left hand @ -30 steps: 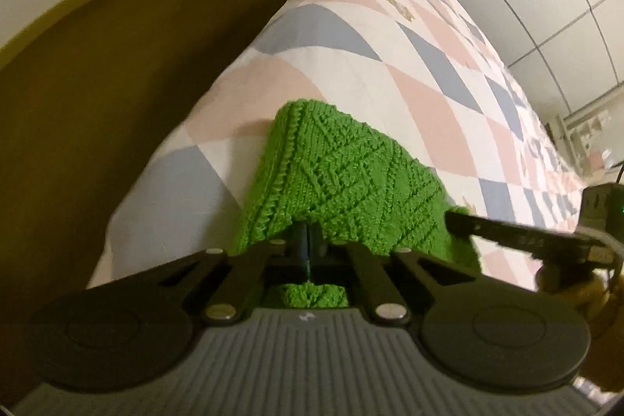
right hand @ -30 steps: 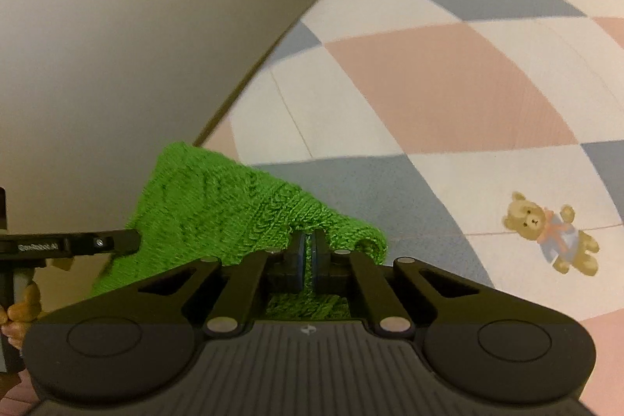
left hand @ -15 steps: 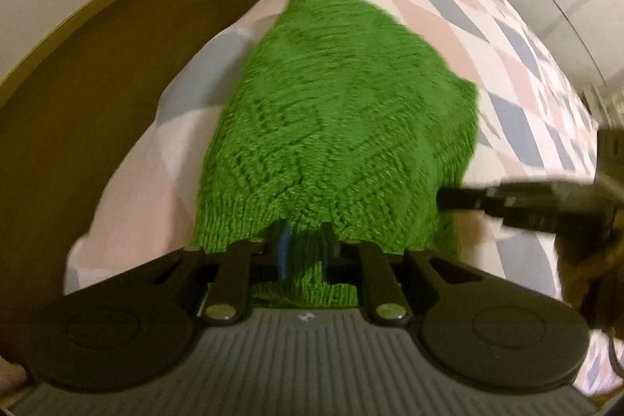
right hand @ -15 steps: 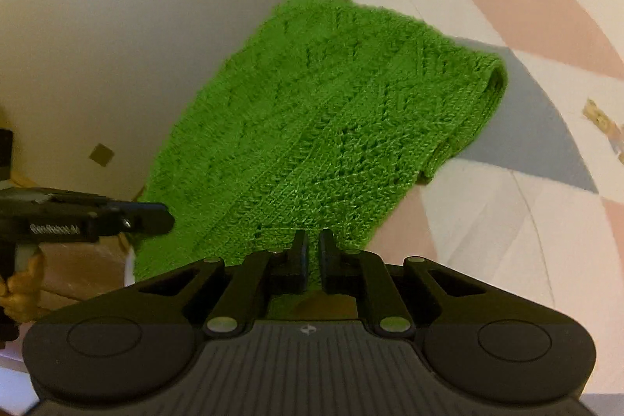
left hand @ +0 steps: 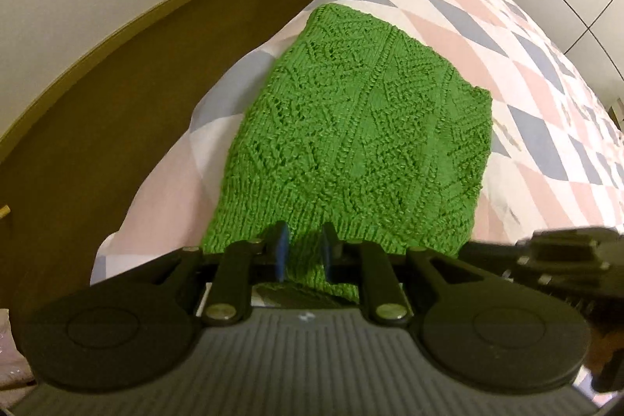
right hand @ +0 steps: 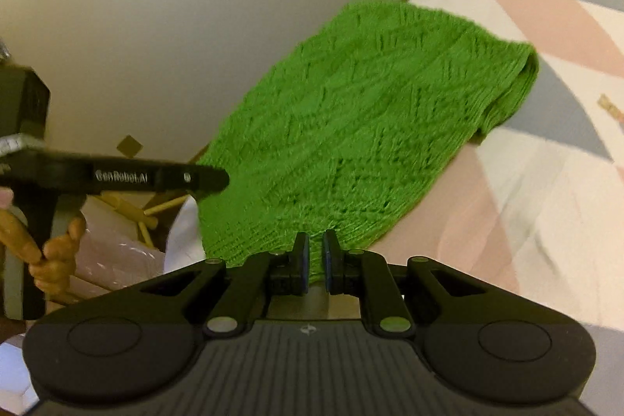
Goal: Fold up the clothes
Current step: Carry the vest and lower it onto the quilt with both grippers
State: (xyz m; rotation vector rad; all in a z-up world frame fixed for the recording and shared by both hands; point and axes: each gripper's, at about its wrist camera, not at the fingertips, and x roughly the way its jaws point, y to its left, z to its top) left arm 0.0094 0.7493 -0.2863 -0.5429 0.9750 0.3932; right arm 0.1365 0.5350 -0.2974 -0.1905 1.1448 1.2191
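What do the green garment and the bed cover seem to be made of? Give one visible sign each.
Green garment: knitted yarn, probably wool or acrylic; raised stitch ridges and small open holes show. Bed cover: smooth, matte woven fabric, likely cotton; flat printed triangles.

Both grippers black plastic, ribbed grey bases, silver pivot screws. Left gripper [left hand: 302,256] pads blue. Right gripper [right hand: 316,256] alike.

A bed covered by a quilt of pink, grey and white triangles [left hand: 518,96] carries a bright green, lace-patterned knitted garment [left hand: 351,143], folded flat near the bed's corner edge.
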